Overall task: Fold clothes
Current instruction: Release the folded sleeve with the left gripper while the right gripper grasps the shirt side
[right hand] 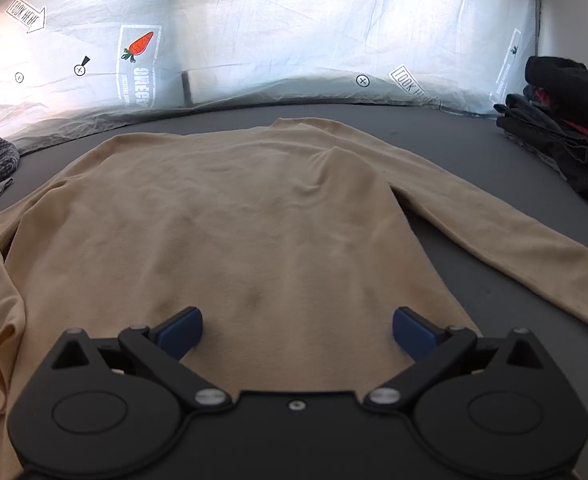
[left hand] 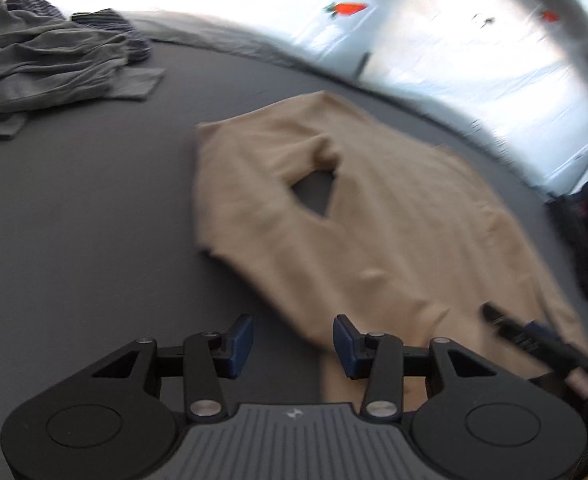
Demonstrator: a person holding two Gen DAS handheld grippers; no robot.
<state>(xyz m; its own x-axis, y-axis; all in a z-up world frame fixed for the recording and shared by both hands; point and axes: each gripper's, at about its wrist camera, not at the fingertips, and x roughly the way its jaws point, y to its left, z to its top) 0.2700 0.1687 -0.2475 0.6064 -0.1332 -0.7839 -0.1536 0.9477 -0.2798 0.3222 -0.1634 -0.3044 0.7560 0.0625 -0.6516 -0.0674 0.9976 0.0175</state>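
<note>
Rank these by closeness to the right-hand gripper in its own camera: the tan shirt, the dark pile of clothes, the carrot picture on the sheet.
1. tan shirt: spread directly under the open right gripper.
2. dark clothes pile: far right on the table.
3. carrot picture: on the backdrop sheet, upper left.

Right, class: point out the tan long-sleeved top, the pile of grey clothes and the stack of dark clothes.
tan long-sleeved top (right hand: 230,232): right wrist view, middle of the body panel.
pile of grey clothes (left hand: 50,68): left wrist view, crumpled middle.
stack of dark clothes (right hand: 565,128): right wrist view, front of the stack.
</note>
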